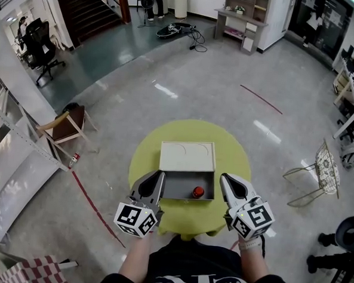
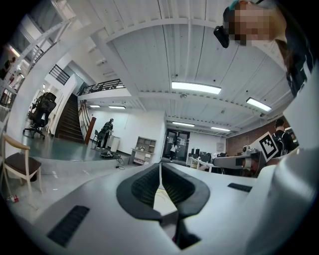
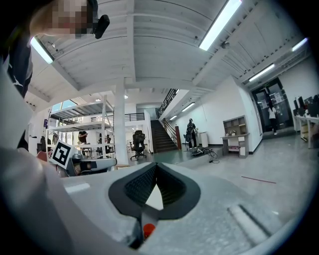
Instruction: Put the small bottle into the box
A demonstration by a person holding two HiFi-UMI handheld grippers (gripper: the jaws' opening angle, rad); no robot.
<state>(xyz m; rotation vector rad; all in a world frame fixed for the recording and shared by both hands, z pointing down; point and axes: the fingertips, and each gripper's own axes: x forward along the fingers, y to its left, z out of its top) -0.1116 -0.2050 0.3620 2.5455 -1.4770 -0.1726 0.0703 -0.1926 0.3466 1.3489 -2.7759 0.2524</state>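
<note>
A grey box (image 1: 175, 186) stands open on the round yellow-green table (image 1: 192, 132), its pale lid (image 1: 187, 156) tipped back behind it. The small red bottle (image 1: 198, 192) lies inside the box near its right front corner. My left gripper (image 1: 158, 176) hovers by the box's left front corner and my right gripper (image 1: 225, 179) by its right front corner. Both are shut and hold nothing. In the left gripper view the left gripper (image 2: 160, 167) has its pads touching. In the right gripper view the right gripper (image 3: 156, 167) is the same, with the red bottle (image 3: 148, 230) glimpsed below it.
A wooden chair (image 1: 66, 125) stands to the left of the table and a wire chair (image 1: 322, 171) to the right. A red line (image 1: 95, 209) runs across the floor at the lower left. Shelving (image 1: 9, 151) lines the left edge.
</note>
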